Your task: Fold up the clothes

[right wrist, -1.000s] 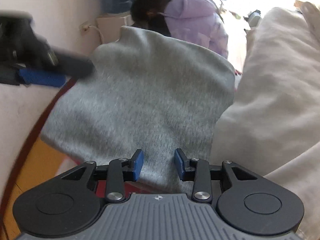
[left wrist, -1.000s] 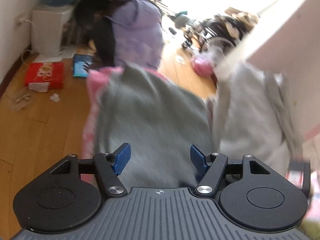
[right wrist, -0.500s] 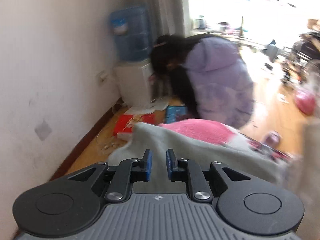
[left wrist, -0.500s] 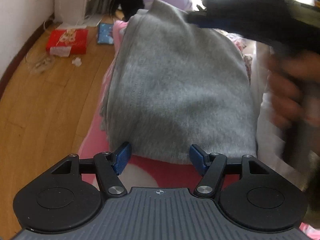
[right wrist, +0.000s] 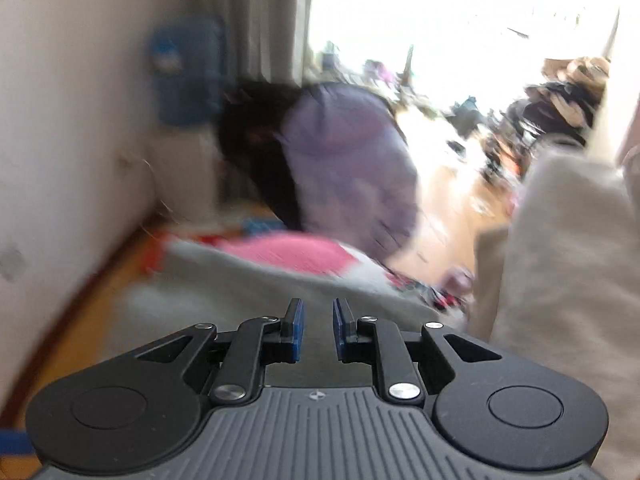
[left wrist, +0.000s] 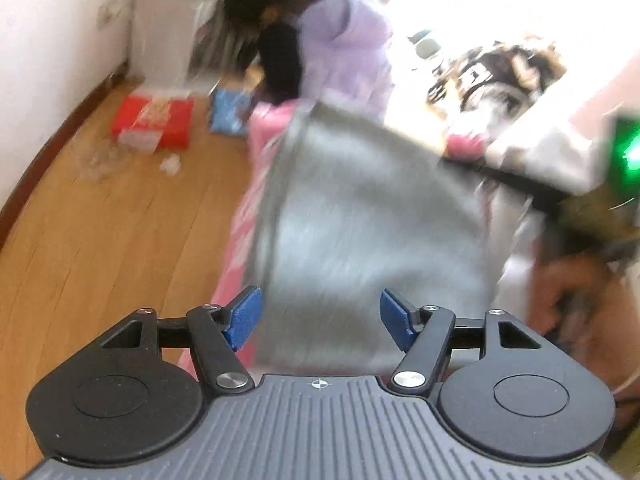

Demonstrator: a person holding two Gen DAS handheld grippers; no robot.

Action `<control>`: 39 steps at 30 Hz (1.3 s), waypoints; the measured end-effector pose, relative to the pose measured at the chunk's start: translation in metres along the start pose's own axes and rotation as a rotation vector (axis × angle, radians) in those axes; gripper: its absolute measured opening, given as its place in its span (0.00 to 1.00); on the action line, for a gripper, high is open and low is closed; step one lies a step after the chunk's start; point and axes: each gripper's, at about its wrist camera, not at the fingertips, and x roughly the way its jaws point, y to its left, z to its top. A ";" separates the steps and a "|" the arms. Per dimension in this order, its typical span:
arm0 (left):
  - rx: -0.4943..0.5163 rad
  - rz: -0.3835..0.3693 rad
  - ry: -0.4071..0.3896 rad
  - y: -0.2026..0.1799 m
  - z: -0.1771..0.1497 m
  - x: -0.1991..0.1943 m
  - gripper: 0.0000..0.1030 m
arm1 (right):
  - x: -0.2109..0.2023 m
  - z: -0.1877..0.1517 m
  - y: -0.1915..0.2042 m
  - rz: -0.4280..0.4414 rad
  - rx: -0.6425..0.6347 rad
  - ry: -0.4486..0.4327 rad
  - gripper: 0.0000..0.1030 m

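My left gripper (left wrist: 318,314) has its jaws wide apart, and nothing is pressed between them; the grey garment (left wrist: 360,216) lies just beyond them, spread over a pink cover (left wrist: 244,236). My right gripper (right wrist: 318,330) has its jaws close together with a narrow gap, and I see no cloth between the blue pads (right wrist: 297,330). The same grey garment (right wrist: 248,280) lies just ahead of them. To the right stands a pale cloth pile (right wrist: 560,260). Far away, a person in a lilac jacket (left wrist: 344,52) bends down over the wooden floor (left wrist: 100,232), near a red box (left wrist: 154,122).
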 end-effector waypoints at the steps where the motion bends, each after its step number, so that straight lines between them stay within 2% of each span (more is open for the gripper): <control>1: 0.014 -0.004 -0.004 -0.005 0.007 0.008 0.64 | 0.016 0.001 -0.002 -0.010 0.013 0.039 0.18; 3: 0.025 -0.007 0.002 -0.011 0.015 0.026 0.64 | 0.030 0.005 -0.006 -0.004 0.038 0.070 0.17; 7: 0.018 0.034 0.001 -0.013 0.016 0.031 0.64 | -0.031 0.004 -0.020 0.059 0.081 0.025 0.18; 11: -0.020 0.085 -0.008 -0.007 0.002 0.009 0.67 | -0.079 -0.036 -0.023 0.163 0.124 0.148 0.20; 14: -0.005 0.169 -0.012 -0.006 -0.006 0.001 0.67 | -0.069 -0.067 -0.003 0.206 0.077 0.247 0.21; 16: 0.005 0.212 -0.028 -0.009 -0.008 -0.006 0.67 | -0.057 -0.079 0.011 0.192 0.031 0.270 0.24; 19: -0.009 0.199 -0.064 -0.019 -0.008 -0.024 0.68 | -0.074 -0.070 0.008 0.206 0.054 0.245 0.24; 20: -0.009 0.193 -0.076 -0.024 -0.008 -0.030 0.74 | -0.086 -0.066 0.004 0.219 0.071 0.234 0.27; 21: -0.009 0.187 -0.090 -0.029 -0.008 -0.037 0.79 | -0.101 -0.066 0.001 0.220 0.071 0.218 0.39; 22: -0.014 0.183 -0.098 -0.034 -0.008 -0.044 0.88 | -0.117 -0.067 -0.003 0.215 0.072 0.205 0.48; 23: -0.021 0.180 -0.102 -0.039 -0.008 -0.051 0.94 | -0.131 -0.068 -0.005 0.212 0.077 0.201 0.50; 27: -0.017 0.165 -0.109 -0.061 -0.013 -0.077 0.98 | -0.162 -0.079 -0.008 0.208 0.095 0.222 0.54; 31: 0.053 0.221 -0.133 -0.077 -0.024 -0.096 1.00 | -0.183 -0.089 -0.010 0.165 0.125 0.222 0.59; 34: 0.066 0.255 -0.135 -0.082 -0.033 -0.112 1.00 | -0.197 -0.095 -0.011 0.138 0.143 0.231 0.62; 39: 0.003 0.239 -0.150 -0.073 -0.043 -0.139 1.00 | -0.221 -0.102 -0.009 0.111 0.148 0.242 0.69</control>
